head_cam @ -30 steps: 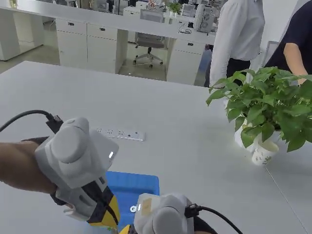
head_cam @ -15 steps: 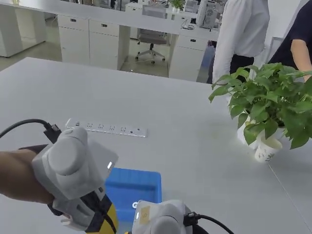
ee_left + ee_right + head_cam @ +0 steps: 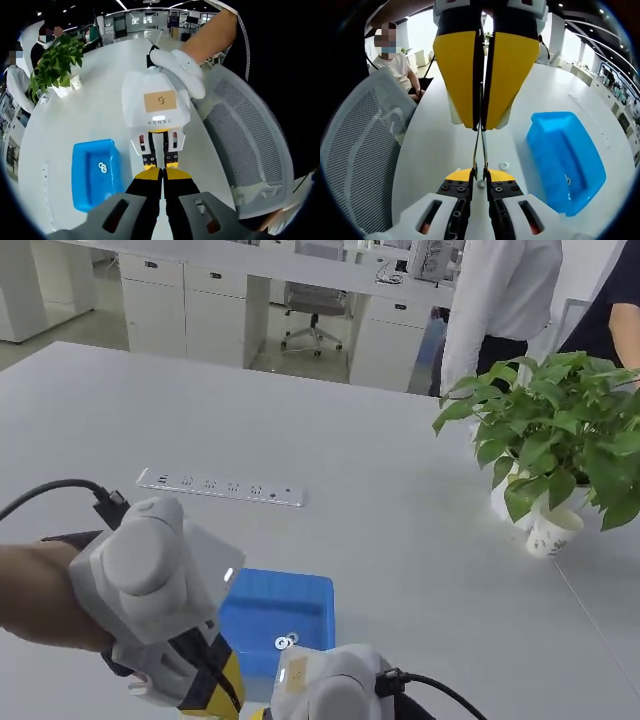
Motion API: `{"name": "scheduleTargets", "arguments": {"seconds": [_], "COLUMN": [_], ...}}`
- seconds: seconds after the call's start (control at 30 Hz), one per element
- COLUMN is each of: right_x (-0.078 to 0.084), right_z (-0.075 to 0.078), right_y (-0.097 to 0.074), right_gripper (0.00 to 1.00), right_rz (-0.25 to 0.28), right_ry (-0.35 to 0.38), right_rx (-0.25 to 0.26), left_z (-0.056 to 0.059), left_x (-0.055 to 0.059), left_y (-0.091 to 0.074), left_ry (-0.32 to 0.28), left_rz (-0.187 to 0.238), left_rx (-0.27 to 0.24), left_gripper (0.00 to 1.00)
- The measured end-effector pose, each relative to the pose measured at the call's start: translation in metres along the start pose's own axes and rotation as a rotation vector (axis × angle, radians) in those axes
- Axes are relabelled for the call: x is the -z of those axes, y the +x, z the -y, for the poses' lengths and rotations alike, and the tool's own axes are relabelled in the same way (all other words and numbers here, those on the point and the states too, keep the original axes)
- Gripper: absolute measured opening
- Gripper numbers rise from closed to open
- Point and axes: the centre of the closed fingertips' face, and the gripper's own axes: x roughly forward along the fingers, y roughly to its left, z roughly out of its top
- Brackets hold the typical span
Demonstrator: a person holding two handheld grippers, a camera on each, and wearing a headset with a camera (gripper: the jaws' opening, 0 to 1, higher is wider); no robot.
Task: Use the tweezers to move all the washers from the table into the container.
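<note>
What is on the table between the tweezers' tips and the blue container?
A single loose washer on the white tabletop, nearer the tweezers than the blue container, seen in the right gripper view.

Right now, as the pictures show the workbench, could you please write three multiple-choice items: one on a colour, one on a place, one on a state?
1. What colour is the container? A red; B blue; C green.
2. Where is the power strip? A in the container; B on the table beyond the container; C on a shelf.
3. How are the left gripper's fingers? A wide open; B shut on nothing; C shut on the tweezers.
Answers: 1B, its walls show blue; 2B, it lies past the container's far edge in the head view; 3C, the yellow fingers clamp the tweezers in the right gripper view.
</note>
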Motion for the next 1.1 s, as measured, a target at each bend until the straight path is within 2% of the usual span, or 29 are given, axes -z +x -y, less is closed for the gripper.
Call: {"name": "scheduleTargets", "arguments": {"seconds": [0.67,1.1], "right_x": [0.008,0.01], "right_z": [-0.003,-0.002], "right_y": [0.001,0.005], "right_gripper": [0.12,0.13], "right_rz": [-0.004,-0.009], "right_ry": [0.023,0.026], "right_rx": [-0.002,-0.009], "left_z": [0.001,0.0], "left_x": [-0.002,0.003], "left_y": [0.009,0.013], "left_ry": [0.009,0.008], "left_rz": [-0.004,-0.018], "left_rx": [0.015,0.018], "left_gripper": [0.04,0.04]}}
